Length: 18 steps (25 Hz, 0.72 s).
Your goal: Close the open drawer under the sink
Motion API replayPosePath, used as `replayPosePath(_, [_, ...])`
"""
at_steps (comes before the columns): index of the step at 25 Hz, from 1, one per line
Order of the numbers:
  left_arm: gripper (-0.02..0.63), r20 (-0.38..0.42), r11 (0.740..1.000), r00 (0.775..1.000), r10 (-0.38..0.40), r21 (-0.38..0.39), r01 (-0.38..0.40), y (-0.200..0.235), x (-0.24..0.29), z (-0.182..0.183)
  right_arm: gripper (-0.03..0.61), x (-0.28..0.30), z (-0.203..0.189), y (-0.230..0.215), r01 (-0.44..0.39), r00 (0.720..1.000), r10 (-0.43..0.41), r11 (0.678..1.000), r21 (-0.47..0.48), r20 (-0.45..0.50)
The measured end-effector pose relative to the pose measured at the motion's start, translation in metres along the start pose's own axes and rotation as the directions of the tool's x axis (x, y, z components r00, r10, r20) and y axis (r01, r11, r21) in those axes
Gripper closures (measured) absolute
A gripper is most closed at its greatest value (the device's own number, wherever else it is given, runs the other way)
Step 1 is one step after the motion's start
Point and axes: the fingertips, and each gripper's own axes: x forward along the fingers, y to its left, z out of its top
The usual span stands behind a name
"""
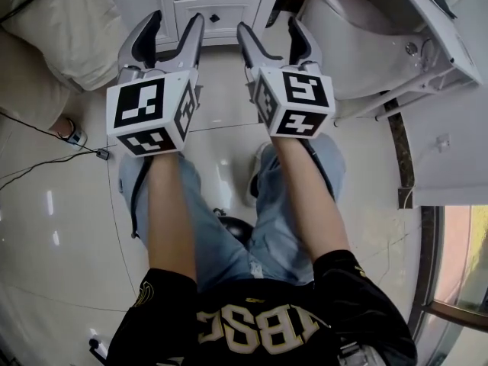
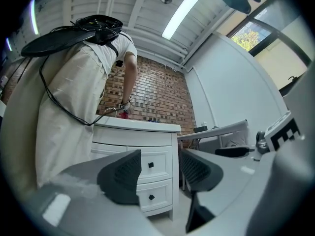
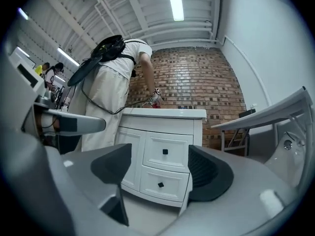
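Note:
The white sink cabinet (image 1: 213, 6) stands at the top of the head view, a short way beyond both grippers. Its two drawers, the upper drawer (image 3: 165, 152) and the lower drawer (image 3: 161, 184), each have a small black knob, and both fronts look flush with the cabinet. My left gripper (image 1: 177, 25) is open with nothing between its jaws and points at the cabinet (image 2: 152, 181). My right gripper (image 1: 269, 30) is beside it, also open and empty, and frames the two drawers (image 3: 160, 171). Neither gripper touches the cabinet.
A person in light clothes (image 3: 110, 97) leans over the sink at the cabinet's left, with black cables on the back. A white toilet (image 1: 358, 36) stands to the right of the cabinet. A thin cable (image 1: 46, 158) lies on the glossy tiled floor at the left.

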Motion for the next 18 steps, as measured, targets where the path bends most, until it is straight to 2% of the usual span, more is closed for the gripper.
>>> replayPosePath(7, [0.367, -0.025, 0.998, 0.999, -0.022, 0.053, 0.023, -0.012, 0.004, -0.002, 0.23, -0.002, 0.008, 0.003, -0.007, 1.0, 0.007, 0.999, 0.033, 0.014])
replayPosePath(12, [0.367, -0.041, 0.998, 0.999, -0.014, 0.06, 0.016, -0.009, 0.004, -0.008, 0.244, -0.002, 0.004, -0.001, -0.016, 1.0, 0.016, 0.998, 0.059, 0.002])
replayPosePath(18, [0.367, -0.034, 0.998, 0.999, -0.006, 0.068, 0.008, 0.003, 0.011, -0.01, 0.256, 0.01, -0.003, -0.003, -0.024, 1.0, 0.024, 0.999, 0.043, -0.007])
